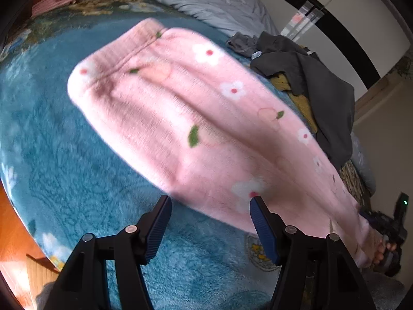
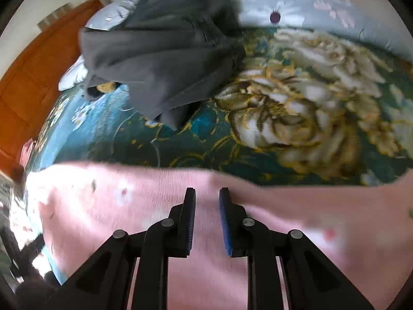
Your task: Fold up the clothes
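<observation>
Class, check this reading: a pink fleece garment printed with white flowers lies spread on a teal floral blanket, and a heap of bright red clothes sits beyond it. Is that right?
Not quite. The heap of clothes beyond the pink fleece garment is dark grey, not bright red; both wrist views show it. The rest stands: the garment, printed with white flowers, lies on the teal floral blanket.

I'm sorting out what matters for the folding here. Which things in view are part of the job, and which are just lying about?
Part of the job:
pink flowered garment, spread on the teal blanket
left gripper, open
right gripper, open over the pink cloth

Lying about:
dark grey clothes heap
grey quilt
folded pink item
</observation>
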A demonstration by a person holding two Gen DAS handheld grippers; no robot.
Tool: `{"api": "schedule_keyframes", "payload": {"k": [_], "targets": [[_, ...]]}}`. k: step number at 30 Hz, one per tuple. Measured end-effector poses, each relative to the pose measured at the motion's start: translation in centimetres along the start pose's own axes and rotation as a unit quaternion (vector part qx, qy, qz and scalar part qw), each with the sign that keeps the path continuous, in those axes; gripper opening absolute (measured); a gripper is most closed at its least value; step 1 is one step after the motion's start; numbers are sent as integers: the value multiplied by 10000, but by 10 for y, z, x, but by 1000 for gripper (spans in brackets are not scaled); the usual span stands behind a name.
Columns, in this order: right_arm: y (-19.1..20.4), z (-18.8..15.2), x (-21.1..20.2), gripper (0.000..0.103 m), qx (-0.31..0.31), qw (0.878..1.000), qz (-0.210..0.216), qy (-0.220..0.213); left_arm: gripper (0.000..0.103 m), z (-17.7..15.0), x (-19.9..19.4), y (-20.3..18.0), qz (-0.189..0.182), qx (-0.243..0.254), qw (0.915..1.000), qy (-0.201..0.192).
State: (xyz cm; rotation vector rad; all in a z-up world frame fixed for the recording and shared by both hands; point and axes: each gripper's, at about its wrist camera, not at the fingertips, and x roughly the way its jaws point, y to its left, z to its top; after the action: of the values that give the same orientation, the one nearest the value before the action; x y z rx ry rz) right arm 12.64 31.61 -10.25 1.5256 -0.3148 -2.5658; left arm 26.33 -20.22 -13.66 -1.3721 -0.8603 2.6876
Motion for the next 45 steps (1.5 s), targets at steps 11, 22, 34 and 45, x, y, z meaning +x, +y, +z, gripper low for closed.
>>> {"api": "schedule_keyframes", "payload": {"k": [11, 22, 34, 45], "targets": [[-54, -107, -47, 38, 634, 9979, -117, 117, 67, 24, 26, -35, -41, 537, 9984, 190], [-141, -145, -113, 49, 1978, 9768, -511, -641, 67, 9, 35, -26, 287, 491, 9982, 182], [-237, -161, -153, 59, 3919, 8970, 269, -2028, 67, 4, 39, -30, 524, 435, 9975, 188], [-261, -148, -116, 45, 4340, 8801, 620, -1823, 71, 4, 50, -40, 666, 586, 9958, 232]]}}
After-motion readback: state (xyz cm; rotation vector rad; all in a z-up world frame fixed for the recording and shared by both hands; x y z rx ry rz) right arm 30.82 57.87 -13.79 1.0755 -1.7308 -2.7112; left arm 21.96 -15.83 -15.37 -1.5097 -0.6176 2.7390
